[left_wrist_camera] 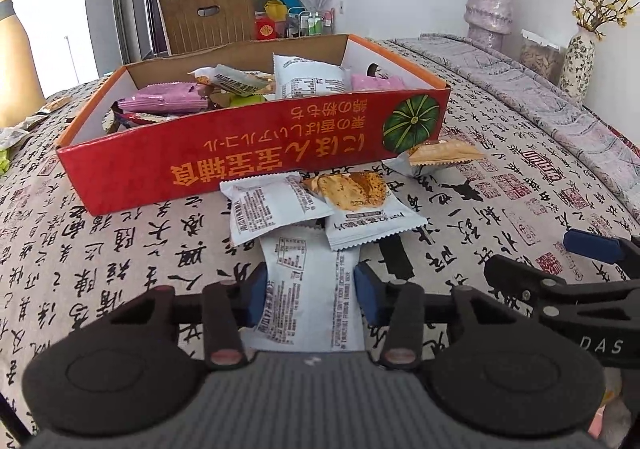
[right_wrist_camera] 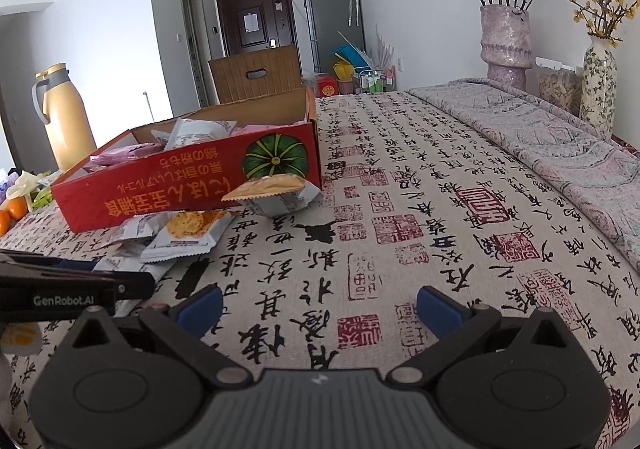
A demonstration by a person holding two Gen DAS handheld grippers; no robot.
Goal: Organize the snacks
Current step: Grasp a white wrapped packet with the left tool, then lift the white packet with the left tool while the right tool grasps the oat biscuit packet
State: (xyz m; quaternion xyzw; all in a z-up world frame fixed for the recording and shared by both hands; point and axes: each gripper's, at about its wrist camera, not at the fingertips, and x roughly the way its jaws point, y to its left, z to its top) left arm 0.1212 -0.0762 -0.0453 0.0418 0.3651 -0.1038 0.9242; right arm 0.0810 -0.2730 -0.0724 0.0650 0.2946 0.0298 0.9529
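Nearby, left gripper [left_wrist_camera: 310,291] jaws clamp a white snack packet [left_wrist_camera: 308,289] before the red box [left_wrist_camera: 248,153]; right gripper [right_wrist_camera: 320,307] jaws gape over bare cloth-covered surface [right_wrist_camera: 440,209].

Between our left gripper's [left_wrist_camera: 310,291] matt blue pads [left_wrist_camera: 256,291] we see a crinkled, slightly glossy plastic packet [left_wrist_camera: 308,289]. Ahead sits a smooth printed cardboard box [left_wrist_camera: 248,153]. Under our right gripper [right_wrist_camera: 320,305] lies matt woven cloth [right_wrist_camera: 400,209].
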